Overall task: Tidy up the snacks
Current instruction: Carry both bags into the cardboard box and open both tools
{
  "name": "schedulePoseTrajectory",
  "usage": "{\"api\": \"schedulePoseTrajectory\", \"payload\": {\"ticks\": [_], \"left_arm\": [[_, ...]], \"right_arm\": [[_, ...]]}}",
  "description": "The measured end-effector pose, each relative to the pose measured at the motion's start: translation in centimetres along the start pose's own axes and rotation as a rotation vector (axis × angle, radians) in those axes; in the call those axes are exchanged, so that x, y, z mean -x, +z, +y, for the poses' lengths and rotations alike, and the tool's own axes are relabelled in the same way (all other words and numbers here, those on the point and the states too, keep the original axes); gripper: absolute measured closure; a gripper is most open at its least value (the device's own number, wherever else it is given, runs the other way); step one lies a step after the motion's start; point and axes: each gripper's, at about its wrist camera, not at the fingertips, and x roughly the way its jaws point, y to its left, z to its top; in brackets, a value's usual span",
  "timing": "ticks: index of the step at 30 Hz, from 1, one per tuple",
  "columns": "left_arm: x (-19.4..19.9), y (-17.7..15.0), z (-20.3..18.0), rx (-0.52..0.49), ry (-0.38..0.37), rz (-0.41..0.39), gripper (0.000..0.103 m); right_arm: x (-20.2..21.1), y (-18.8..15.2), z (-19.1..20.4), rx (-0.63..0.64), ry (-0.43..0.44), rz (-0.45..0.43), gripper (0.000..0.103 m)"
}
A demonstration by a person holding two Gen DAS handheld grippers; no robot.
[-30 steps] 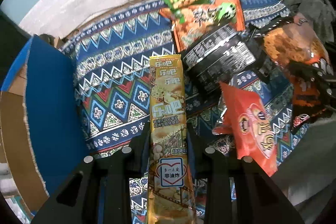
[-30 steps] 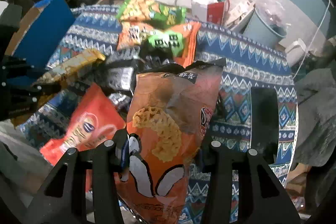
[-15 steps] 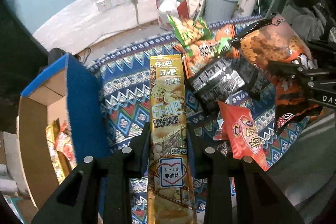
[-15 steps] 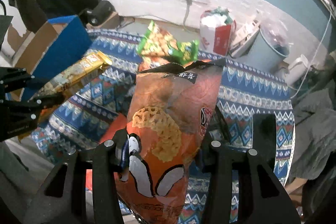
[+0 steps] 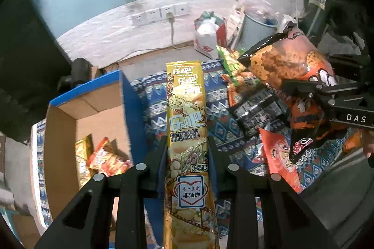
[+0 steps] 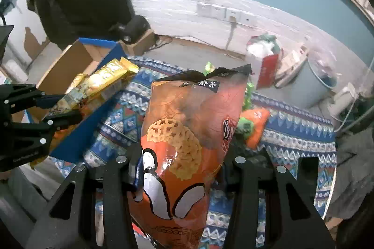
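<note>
A long gold snack packet (image 5: 187,122) was held clamped between the fingers of the left gripper (image 5: 187,155), standing straight up along the middle of the left wrist view, its top edge reaching toward 12 o'clock. An orange snack bag (image 6: 187,144) with a black top strip was held clamped between the fingers of the right gripper (image 6: 184,162), likewise upright in the right wrist view. In the left view that same bag was seen at 2 o'clock, raised above the patterned blue cloth (image 5: 154,108) covering the surface.

A cardboard box (image 5: 60,132) with a blue outer wall was seen open at 9 o'clock in the left view; a gold packet and an orange-red packet (image 5: 107,158) lay inside it. In the right view the gold snack packet was held over the box's near blue wall, at 10 o'clock.

Loose snacks remained piled on the cloth at 3 o'clock of the left view: a black packet (image 5: 257,108), a red packet (image 5: 278,155) and a green packet (image 5: 229,59), the black one overlapping the red. Beyond the cloth, wall sockets (image 5: 161,14) and a grey bin (image 5: 259,27) were seen near 12 and 1 o'clock.
</note>
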Motion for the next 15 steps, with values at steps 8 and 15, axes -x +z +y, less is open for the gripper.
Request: {"api": "schedulePoseTrajectory", "payload": {"ticks": [8, 15], "left_arm": [[0.9, -1.1, 3.6, 0.061, 0.036, -0.022, 0.072], [1.1, -2.3, 7.1, 0.137, 0.051, -0.023, 0.072]], "right_arm": [[-0.7, 2.5, 3.5, 0.035, 0.055, -0.012, 0.057], [-1.8, 4.5, 7.0, 0.078, 0.089, -0.01, 0.057]]}}
